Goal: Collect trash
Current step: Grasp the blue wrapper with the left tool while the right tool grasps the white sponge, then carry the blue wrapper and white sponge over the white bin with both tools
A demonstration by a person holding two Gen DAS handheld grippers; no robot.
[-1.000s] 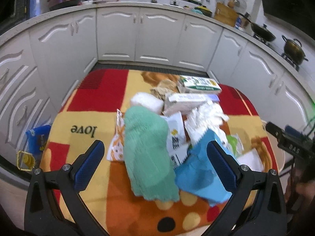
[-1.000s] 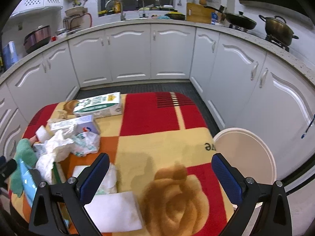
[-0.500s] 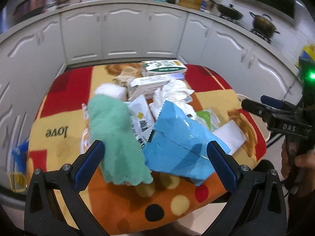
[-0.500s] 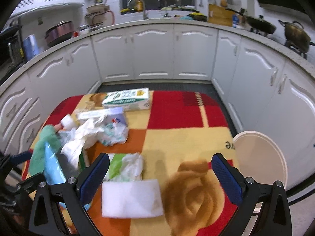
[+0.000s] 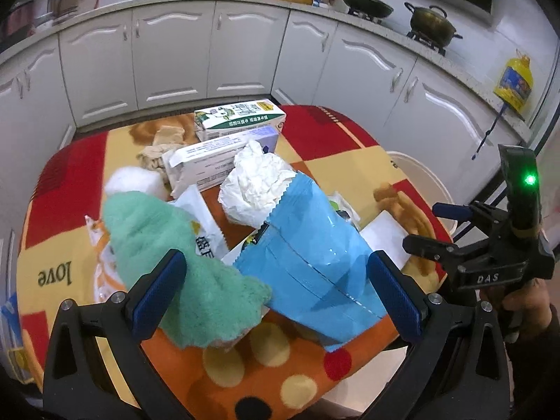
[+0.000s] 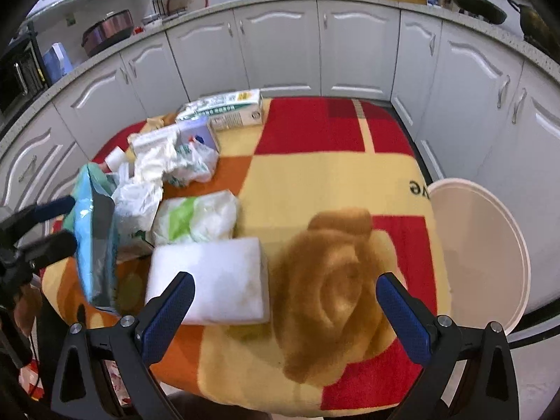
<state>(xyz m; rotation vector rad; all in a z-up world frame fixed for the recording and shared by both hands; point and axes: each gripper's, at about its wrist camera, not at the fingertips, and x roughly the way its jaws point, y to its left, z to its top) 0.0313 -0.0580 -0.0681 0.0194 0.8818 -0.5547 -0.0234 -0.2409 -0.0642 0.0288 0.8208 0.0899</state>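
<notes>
A white-cabinet kitchen surrounds the red-and-yellow blanketed tabletop (image 6: 332,182). Both tools, left tool (image 5: 280,294) and right tool (image 6: 285,311), gape empty; best pinch the crinkly blue plastic bag (image 5: 311,262) by its edge, sparing the fluffy green cloth (image 5: 175,259).

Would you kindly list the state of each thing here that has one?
left gripper: open, empty
right gripper: open, empty
blue bag: torn open, lying on the table
green cloth: crumpled
white tissue: wadded
milk carton: lying on its side
white bin: uncovered
</notes>
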